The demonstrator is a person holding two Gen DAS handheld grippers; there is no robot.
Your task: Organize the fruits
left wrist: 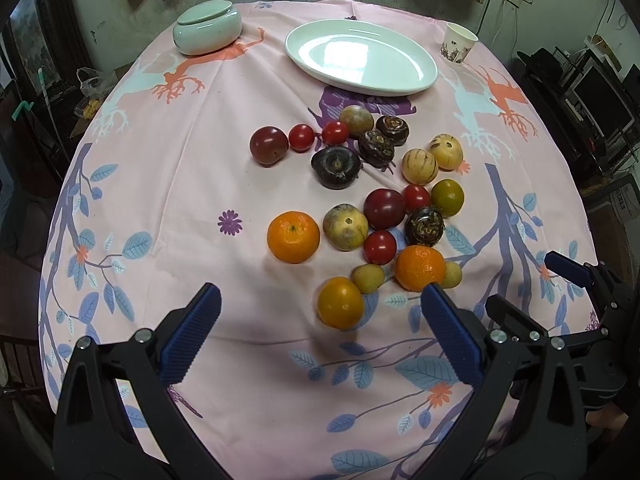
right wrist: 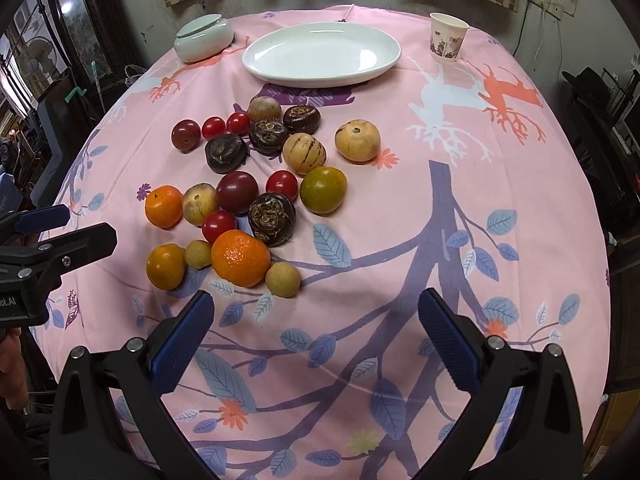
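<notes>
Round table under pink printed tablecloth (right wrist: 460, 184). Fruit pile (left wrist: 360, 200) loose near table centre, spreading toward near edge: oranges, cherry tomatoes, dark plums, striped pale melons, dark ridged pieces, small tan longans, many touching. Nearest to near edge: yellow-orange citrus (left wrist: 340, 302), big orange (left wrist: 420, 268) with a longan each side. One orange (left wrist: 293, 236) at left fringe of pile, one pale fruit (right wrist: 357, 140) slightly apart at right fringe. White oval plate (left wrist: 360, 56) toward far edge, bare, just beyond pile. Lidded pale-green dish (left wrist: 207, 27) at far left edge, paper cup (right wrist: 447, 37) at far right edge; both well clear of fruit. Left gripper (left wrist: 320, 334) spread wide, nothing between pads, hovering over near edge just short of yellow-orange citrus. Right gripper (right wrist: 316, 338) also spread wide and empty, over near edge, to right of pile. Each gripper visible at side of other's view, close together. Open cloth wide on left and right of pile; narrow strip between pile and plate. Table edges drop to dark cluttered room: cabinet and bags left, shelves and cables right, curtain on far wall. Near edge of table hidden behind gripper bodies; fisheye bends rim. Type of dark ridged pieces hard to make out. Bit of a hand at lower left of right wrist view, mostly cut off.
</notes>
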